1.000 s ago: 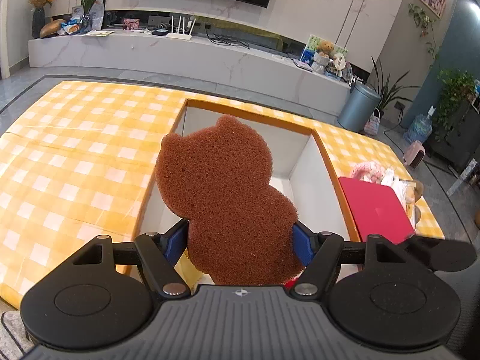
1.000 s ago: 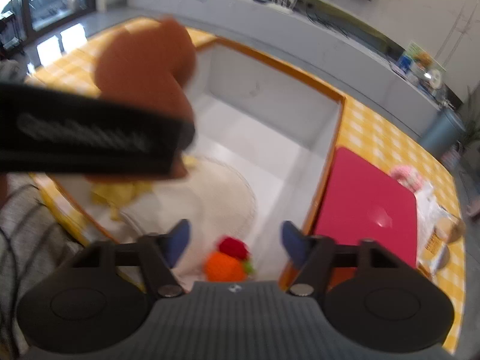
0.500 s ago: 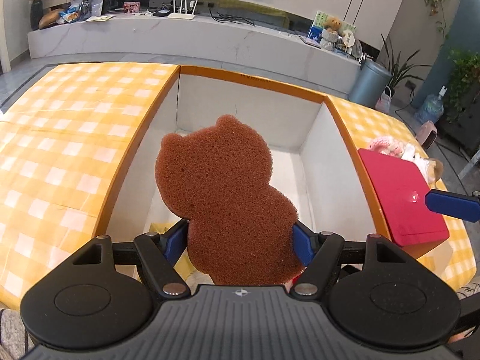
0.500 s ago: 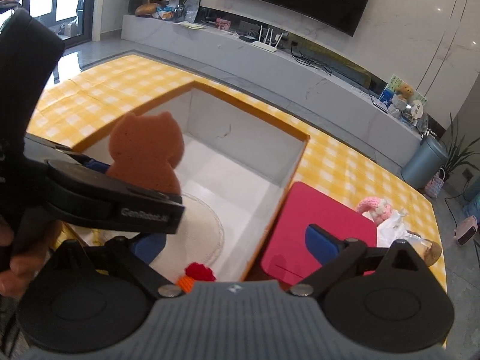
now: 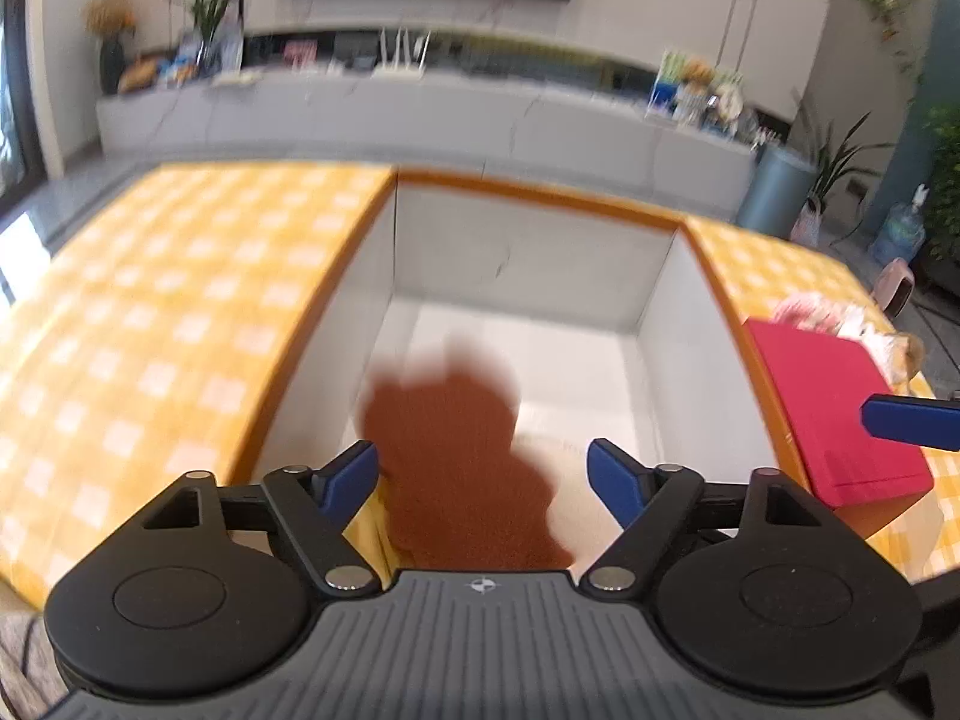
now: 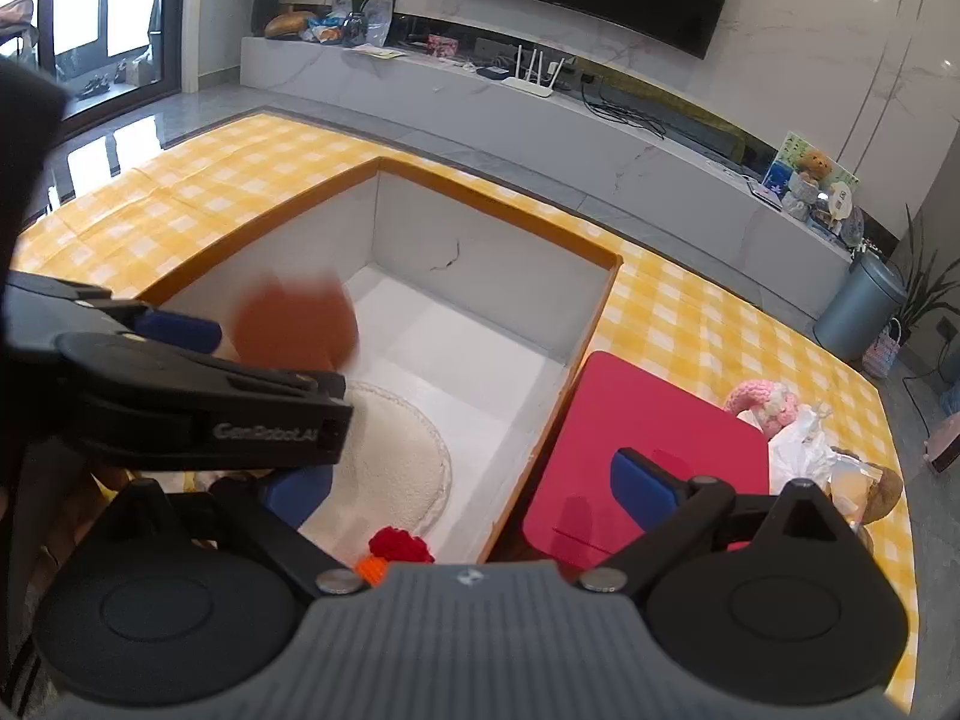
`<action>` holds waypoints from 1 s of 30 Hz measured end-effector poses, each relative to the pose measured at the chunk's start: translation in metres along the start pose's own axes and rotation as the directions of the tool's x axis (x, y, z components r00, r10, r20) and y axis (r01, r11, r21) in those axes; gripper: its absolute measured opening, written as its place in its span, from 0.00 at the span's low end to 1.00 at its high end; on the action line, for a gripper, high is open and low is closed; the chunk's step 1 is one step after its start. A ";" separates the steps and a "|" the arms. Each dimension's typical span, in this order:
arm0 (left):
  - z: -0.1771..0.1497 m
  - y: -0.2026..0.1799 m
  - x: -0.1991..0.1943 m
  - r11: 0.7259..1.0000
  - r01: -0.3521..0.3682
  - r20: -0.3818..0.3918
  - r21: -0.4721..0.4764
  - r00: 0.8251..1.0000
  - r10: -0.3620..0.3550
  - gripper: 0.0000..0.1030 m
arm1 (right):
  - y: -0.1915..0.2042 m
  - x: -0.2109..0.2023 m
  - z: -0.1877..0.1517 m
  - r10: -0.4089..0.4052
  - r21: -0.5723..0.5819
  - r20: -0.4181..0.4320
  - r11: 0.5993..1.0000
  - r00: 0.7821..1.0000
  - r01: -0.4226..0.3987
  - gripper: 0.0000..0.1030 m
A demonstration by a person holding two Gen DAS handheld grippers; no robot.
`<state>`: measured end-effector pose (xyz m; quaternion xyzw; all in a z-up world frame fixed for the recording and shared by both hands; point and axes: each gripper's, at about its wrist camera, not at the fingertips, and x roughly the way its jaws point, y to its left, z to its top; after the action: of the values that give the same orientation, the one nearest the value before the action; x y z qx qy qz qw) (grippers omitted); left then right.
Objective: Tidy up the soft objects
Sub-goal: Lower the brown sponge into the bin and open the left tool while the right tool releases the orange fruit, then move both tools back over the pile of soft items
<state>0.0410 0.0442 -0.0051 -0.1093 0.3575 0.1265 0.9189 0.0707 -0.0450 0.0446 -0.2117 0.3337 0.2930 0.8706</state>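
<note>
A brown bear-shaped sponge (image 5: 456, 456) blurs between the fingers of my left gripper (image 5: 483, 468), whose jaws are opening; the pads stand clear of it on both sides. It hangs low over the near end of a white-walled box (image 5: 510, 252) with an orange rim. From the right wrist view the sponge (image 6: 294, 324) shows just past the left gripper's blue fingertip (image 6: 180, 324). My right gripper (image 6: 468, 486) is open and holds nothing, over the box's right wall (image 6: 576, 312). Its blue fingertip (image 5: 906, 423) reaches in from the right edge of the left wrist view.
Inside the box lie a round cream fluffy pad (image 6: 390, 462) and a red and orange knitted piece (image 6: 399, 546). A red flat board (image 6: 636, 438) rests right of the box, with a pink knitted toy (image 6: 762, 402) and crumpled wrapping behind it. Yellow checked cloth (image 5: 150, 330) covers the table.
The left gripper's pads were pressed on the sponge; now they have spread and the sponge has dropped lower, blurred. The right gripper's jaws have widened since a second ago.
</note>
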 end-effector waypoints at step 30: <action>0.017 -0.003 -0.048 0.997 0.065 0.140 0.045 0.988 -0.070 0.94 | -0.031 -0.035 0.001 -0.091 0.072 0.076 0.994 0.993 0.085 0.95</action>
<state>0.0179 0.0385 0.0404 -0.0937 0.2900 0.0956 0.9476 0.0700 -0.0800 0.0755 -0.1844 0.2991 0.2509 0.9020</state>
